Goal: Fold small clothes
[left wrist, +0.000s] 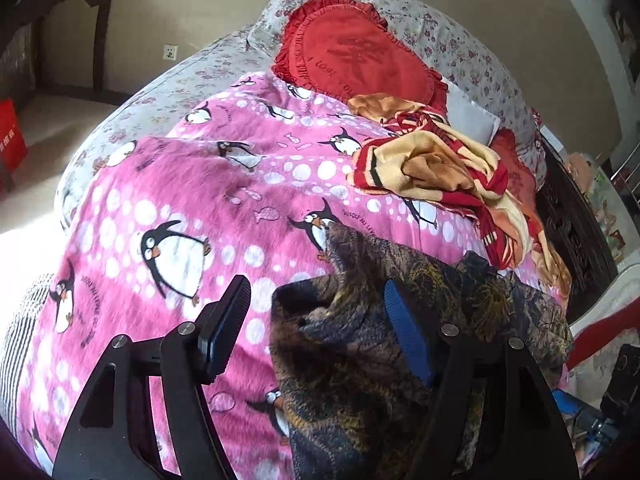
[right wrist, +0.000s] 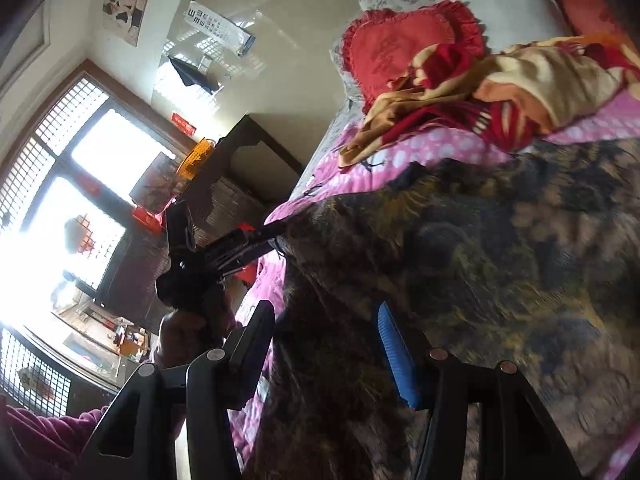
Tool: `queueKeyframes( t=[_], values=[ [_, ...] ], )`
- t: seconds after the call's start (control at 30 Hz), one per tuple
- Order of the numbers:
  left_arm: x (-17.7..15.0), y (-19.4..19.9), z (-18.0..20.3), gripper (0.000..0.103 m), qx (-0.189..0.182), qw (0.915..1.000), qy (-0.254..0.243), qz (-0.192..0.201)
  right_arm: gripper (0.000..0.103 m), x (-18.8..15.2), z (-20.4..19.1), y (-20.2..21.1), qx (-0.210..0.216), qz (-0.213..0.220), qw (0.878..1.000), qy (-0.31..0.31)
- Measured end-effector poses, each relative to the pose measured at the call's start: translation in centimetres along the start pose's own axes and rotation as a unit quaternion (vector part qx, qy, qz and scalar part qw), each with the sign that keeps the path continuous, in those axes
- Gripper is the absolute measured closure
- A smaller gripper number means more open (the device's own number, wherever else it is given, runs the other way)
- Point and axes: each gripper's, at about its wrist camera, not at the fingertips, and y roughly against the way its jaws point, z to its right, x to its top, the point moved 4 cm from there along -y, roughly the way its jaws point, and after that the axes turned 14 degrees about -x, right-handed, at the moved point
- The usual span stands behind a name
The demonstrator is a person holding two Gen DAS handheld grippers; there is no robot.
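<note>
A dark garment with a brown, gold and blue pattern (left wrist: 400,320) lies rumpled on the pink penguin blanket (left wrist: 180,200). My left gripper (left wrist: 316,320) is open, its jaws wide apart, with a raised fold of the garment between them. In the right wrist view the same garment (right wrist: 480,260) fills the frame, blurred. My right gripper (right wrist: 324,340) is open with the garment's edge between the jaws. The left gripper (right wrist: 224,248) shows there at the garment's left edge, held by a hand.
A red, cream and tan blanket (left wrist: 440,168) lies bunched beyond the garment. A red heart cushion (left wrist: 360,52) and floral pillows (left wrist: 460,40) are at the head of the bed. A dark wooden table (right wrist: 248,168) and a bright window (right wrist: 60,200) stand left of the bed.
</note>
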Motion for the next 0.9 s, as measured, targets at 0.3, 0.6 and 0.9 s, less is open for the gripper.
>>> queueKeyframes(
  t=[0.3, 0.6, 0.9],
  values=[
    [0.7, 2.7, 6.6, 0.096, -0.025, 0.9974, -0.068, -0.009, 0.051, -2.5, 9.4, 8.6, -0.13, 0.058, 0.988, -0.066],
    [-5.7, 2.8, 3.0, 0.096, -0.004, 0.9976, 0.004, -0.07, 0.027, -0.7, 14.8, 10.2, -0.229, 0.093, 0.965, -0.09],
    [-4.6, 3.3, 3.2, 0.096, 0.024, 0.9989, -0.017, -0.035, 0.028, 5.8, 17.2, 7.6, -0.232, 0.071, 0.964, -0.113]
  ],
)
